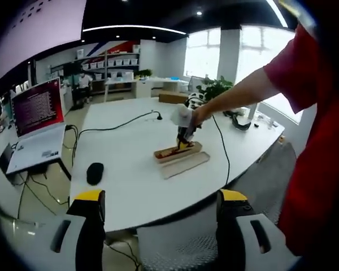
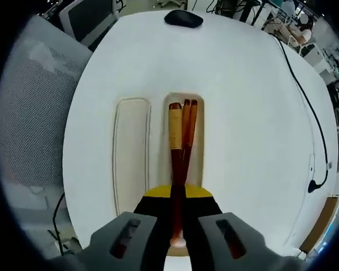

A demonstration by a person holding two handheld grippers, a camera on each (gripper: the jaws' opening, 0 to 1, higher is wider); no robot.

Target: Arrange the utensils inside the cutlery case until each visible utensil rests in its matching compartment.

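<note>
On the white table (image 2: pixel 254 113), near the middle, the open cutlery case (image 2: pixel 199 147) lies with its lid (image 2: pixel 131 152) just beside it on the left. Our right gripper (image 2: pixel 177 234) has its fingers closed narrow on the near end of a reddish-brown utensil (image 2: pixel 175 186), probably a spoon, held lengthwise over the case so it can settle along the compartment. Chopsticks (image 2: pixel 190 121) already lie in that same compartment, touching it, so we judge the long items belong together there.

Our left gripper (image 1: pixel 161 226) hangs well back from the table with its fingers wide and holding nothing, leaving the case unobstructed.

A computer mouse (image 2: pixel 183 18) sits at the far edge, a black cable (image 2: pixel 305 96) trails on the right, and a mesh chair (image 2: pixel 34 113) stands to the left; none crowd the case. A laptop (image 1: pixel 37 121) rests on another surface.
</note>
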